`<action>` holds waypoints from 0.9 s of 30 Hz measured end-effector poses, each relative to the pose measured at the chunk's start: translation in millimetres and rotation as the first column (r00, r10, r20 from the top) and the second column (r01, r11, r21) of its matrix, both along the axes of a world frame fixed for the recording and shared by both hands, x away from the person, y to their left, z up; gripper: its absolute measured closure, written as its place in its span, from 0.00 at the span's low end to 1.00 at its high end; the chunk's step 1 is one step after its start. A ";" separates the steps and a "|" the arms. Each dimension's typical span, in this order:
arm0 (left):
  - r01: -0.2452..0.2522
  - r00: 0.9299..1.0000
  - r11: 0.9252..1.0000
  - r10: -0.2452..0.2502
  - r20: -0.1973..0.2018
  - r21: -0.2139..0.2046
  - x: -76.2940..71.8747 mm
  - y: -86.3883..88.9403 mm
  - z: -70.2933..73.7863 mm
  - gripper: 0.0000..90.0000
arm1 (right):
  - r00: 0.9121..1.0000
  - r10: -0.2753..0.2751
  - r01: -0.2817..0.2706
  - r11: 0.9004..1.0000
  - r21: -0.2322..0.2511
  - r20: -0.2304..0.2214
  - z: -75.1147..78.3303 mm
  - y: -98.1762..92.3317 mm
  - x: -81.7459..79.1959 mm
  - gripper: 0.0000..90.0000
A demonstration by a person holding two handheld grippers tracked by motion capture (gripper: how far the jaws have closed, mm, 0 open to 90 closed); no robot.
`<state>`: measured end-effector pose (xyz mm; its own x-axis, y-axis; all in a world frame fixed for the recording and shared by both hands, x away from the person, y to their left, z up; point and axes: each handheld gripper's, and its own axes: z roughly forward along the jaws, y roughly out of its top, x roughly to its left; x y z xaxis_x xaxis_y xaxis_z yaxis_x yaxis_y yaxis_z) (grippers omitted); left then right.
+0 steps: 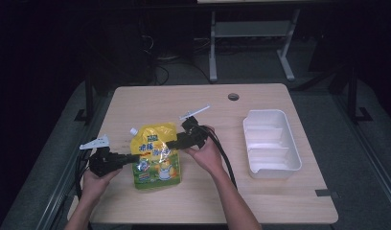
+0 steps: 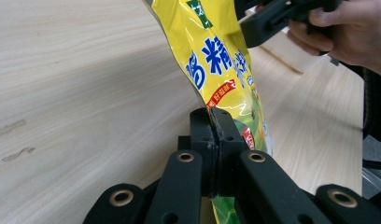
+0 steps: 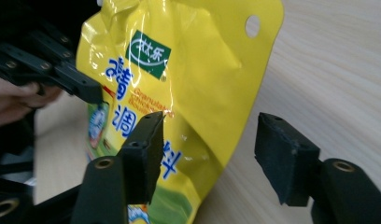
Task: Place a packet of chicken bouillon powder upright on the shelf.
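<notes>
A yellow stand-up pouch (image 1: pixel 155 155) with blue lettering, a green base and a white spout cap (image 1: pixel 133 131) is over the wooden table (image 1: pixel 260 196). My left gripper (image 1: pixel 135 157) is shut on its left edge; in the left gripper view the jaws (image 2: pixel 211 114) pinch the foil of the pouch (image 2: pixel 221 60). My right gripper (image 1: pixel 169 143) is at the pouch's right edge. In the right gripper view it (image 3: pixel 212 126) stands open, with the edge of the pouch (image 3: pixel 193 60) between the jaws and a clear gap to the right pad (image 3: pixel 284 158).
A white compartment tray (image 1: pixel 293 143) sits empty on the right of the table. A round cable hole (image 1: pixel 233 97) is near the far edge. Cables trail from both grippers toward the near edge. Dark floor and desk legs lie beyond.
</notes>
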<state>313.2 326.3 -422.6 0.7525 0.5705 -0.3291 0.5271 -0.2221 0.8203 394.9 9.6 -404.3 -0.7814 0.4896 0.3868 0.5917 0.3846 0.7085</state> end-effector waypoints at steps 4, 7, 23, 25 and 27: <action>0.018 1.000 1.000 -0.018 0.021 0.004 -2.6 -2.1 1.8 0.99 | 1.000 0.016 -0.015 1.000 0.019 -0.026 -4.0 1.0 3.3 0.52; 0.033 0.999 0.999 -0.033 0.036 0.010 -4.8 -4.2 3.1 0.99 | 0.997 0.049 -0.045 0.997 0.067 -0.054 -6.0 0.5 4.1 0.63; 0.024 0.999 0.998 -0.027 0.046 0.052 -7.0 -5.1 2.3 0.96 | 0.991 0.132 -0.131 0.987 0.089 -0.005 10.6 3.0 -11.1 0.99; 0.020 0.999 0.999 -0.022 0.048 0.047 -7.0 -3.9 2.9 0.93 | 0.990 0.140 -0.139 0.987 0.076 0.000 12.0 2.8 -12.6 0.99; 0.007 0.999 0.999 -0.010 0.050 0.041 -7.4 -1.7 3.9 0.88 | 0.989 0.146 -0.144 0.986 0.088 -0.008 12.8 1.3 -12.9 0.99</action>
